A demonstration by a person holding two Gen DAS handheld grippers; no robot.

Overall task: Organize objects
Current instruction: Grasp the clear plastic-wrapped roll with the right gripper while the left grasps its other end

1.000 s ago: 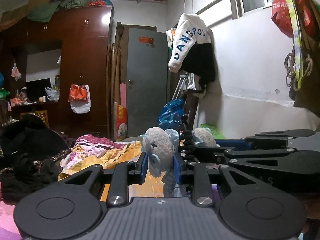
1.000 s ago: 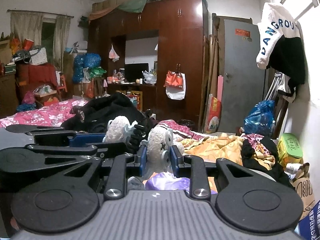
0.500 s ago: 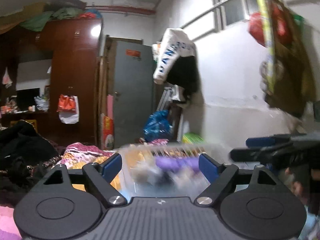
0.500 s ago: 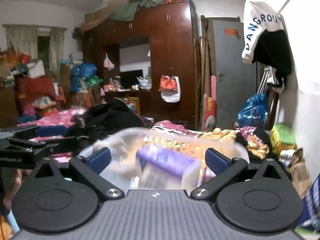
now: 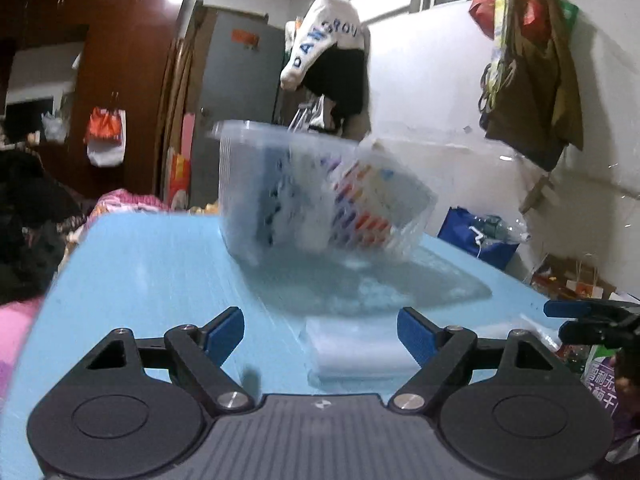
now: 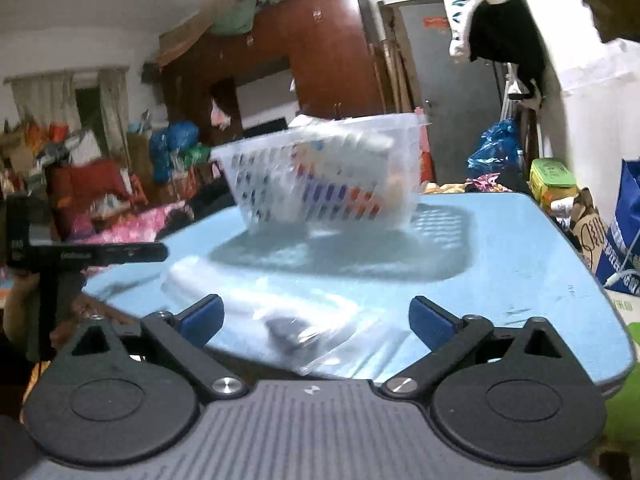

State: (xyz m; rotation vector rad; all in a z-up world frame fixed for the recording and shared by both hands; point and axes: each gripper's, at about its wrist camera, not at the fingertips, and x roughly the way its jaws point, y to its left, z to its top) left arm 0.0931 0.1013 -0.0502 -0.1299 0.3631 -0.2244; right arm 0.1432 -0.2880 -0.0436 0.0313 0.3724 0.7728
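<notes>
A clear slotted plastic basket [image 5: 320, 192] is sitting on a light-blue table [image 5: 152, 272] toward its far edge, blurred in both views and appearing tilted, with colourful packaging showing through its walls. The left gripper [image 5: 320, 332] is hovering over the table's near edge with its blue-padded jaws spread wide and gripping nothing — a pale, clear plastic bag [image 5: 356, 348] is lying on the surface between them. The right gripper [image 6: 316, 318] is likewise hanging released, jaws parted, above the same crumpled bag [image 6: 288, 320], which is enclosing something dark and lying at the near edge. A wooden wardrobe [image 6: 320, 52] and a grey door [image 5: 236, 80] are standing behind the table.
</notes>
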